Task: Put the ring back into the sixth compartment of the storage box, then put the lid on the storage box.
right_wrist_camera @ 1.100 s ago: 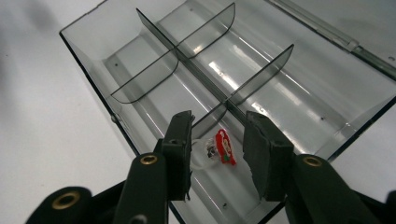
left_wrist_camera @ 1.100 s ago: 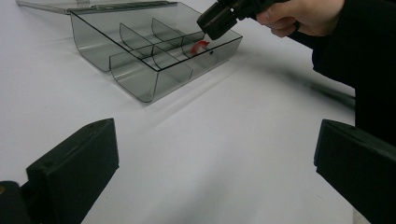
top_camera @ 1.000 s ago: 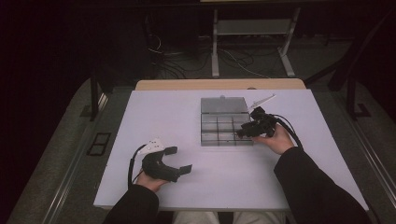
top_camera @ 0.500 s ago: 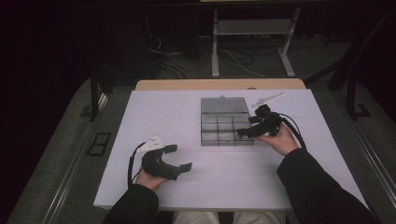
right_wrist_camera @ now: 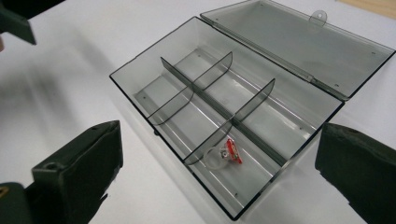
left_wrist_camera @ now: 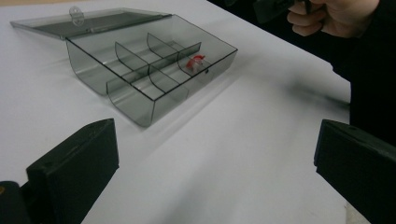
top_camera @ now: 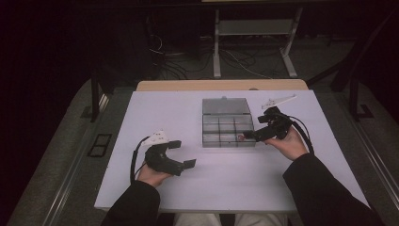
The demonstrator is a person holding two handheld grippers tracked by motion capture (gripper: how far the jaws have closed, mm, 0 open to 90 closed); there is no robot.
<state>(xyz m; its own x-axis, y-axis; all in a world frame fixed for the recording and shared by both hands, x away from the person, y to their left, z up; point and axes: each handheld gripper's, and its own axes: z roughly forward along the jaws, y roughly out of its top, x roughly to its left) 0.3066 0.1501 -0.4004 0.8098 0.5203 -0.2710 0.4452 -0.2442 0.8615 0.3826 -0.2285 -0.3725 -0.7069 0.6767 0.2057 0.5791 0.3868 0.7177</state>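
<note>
Right gripper view: right gripper (right_wrist_camera: 219, 177) with jaws standing wide apart after just opening, nothing between the pads, hovering above the near right corner of the clear compartment box (right_wrist_camera: 140, 70). Directly past the jaws, a small red-and-clear part (right_wrist_camera: 224, 156) lying loose in the front compartment at the box's right end, close against a divider. Beyond that, five more compartments and the flat-lying lid (right_wrist_camera: 299, 42) hinged back on the far side.

High view: right gripper (top_camera: 256, 135) just at the box's right front corner, held by the right hand (top_camera: 289, 143); box (top_camera: 227, 123) set on the white table (top_camera: 188, 113) a little toward its far edge, right of the middle. Left gripper (top_camera: 181, 154) near the table's front left, well apart from the box, jaws spread with nothing held. A small white bracket (top_camera: 278, 100) near the far right corner.
</note>
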